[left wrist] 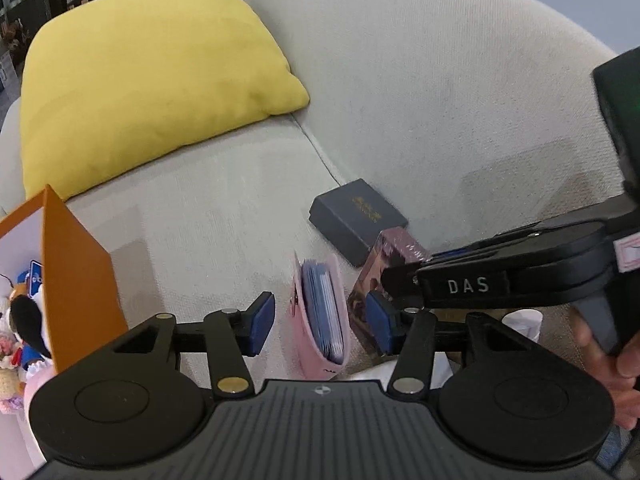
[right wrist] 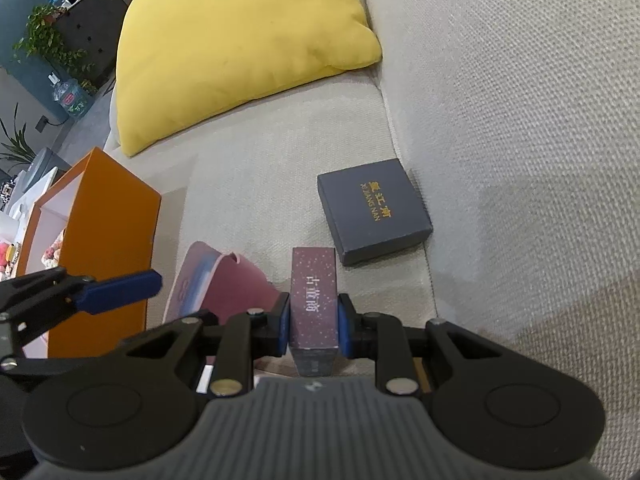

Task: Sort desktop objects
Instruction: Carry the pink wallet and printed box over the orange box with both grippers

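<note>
A pink card pouch (left wrist: pixel 298 320) with blue cards in it stands on edge on the sofa seat, between the fingers of my left gripper (left wrist: pixel 320 323). The gripper is open and both blue pads stand clear of the pouch. From the right wrist view one left finger (right wrist: pixel 120 286) shows beside the same pouch (right wrist: pixel 236 284). My right gripper (right wrist: pixel 313 322) is shut on a narrow maroon box (right wrist: pixel 313 280) with white speckles, held upright just right of the pouch. A flat dark blue box (right wrist: pixel 374 210) with gold lettering lies farther back by the seat seam.
An open orange box (right wrist: pixel 104 248) stands at the left, with plush toys (left wrist: pixel 20 320) inside. A yellow cushion (right wrist: pixel 240 40) leans on the beige sofa back (right wrist: pixel 520 80). A person's hand (left wrist: pixel 612 360) holds the right gripper's handle.
</note>
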`<action>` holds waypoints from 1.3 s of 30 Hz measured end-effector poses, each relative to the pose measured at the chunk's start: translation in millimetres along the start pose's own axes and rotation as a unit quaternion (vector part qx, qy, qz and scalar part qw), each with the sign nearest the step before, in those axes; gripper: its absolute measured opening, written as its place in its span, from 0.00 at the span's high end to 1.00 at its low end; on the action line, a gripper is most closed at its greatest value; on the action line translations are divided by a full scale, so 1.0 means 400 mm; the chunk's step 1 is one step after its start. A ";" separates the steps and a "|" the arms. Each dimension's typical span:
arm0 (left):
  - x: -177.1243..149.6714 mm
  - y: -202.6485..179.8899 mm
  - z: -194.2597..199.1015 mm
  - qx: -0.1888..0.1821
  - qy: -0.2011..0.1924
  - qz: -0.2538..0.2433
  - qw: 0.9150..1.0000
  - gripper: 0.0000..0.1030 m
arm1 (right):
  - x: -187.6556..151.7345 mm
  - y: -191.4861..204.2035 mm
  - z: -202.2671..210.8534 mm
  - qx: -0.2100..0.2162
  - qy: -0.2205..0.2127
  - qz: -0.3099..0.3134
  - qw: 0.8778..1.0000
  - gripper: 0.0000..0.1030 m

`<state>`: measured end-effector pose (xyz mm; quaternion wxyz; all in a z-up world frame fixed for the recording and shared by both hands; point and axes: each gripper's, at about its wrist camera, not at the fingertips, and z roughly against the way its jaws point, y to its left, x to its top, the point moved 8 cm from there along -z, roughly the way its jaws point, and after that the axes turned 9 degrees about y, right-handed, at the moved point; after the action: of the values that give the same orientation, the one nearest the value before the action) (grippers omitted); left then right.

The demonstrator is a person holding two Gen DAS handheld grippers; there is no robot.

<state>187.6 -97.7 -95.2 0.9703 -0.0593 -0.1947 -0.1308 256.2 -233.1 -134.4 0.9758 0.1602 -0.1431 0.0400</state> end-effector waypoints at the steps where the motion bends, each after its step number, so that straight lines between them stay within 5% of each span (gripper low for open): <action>1: 0.002 0.000 -0.008 0.003 0.004 0.001 1.000 0.43 | 0.000 -0.001 0.002 -0.001 -0.001 0.001 1.000 0.76; 12: -0.013 0.003 -0.053 0.012 0.027 0.007 1.000 0.79 | -0.006 -0.005 -0.008 -0.005 0.006 0.001 1.000 0.76; 27: -0.021 0.027 0.173 0.000 -0.058 0.046 0.997 0.81 | -0.032 0.116 0.159 -0.029 -0.079 0.054 0.995 0.76; 39: -0.108 0.122 0.464 0.010 -0.160 0.077 0.984 0.81 | -0.108 0.322 0.361 0.021 -0.160 0.101 0.982 0.76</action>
<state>95.6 -10.0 55.0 0.9345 -0.0841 -0.3434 -0.0426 160.6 -159.5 22.7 0.9278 0.1693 -0.3119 0.1152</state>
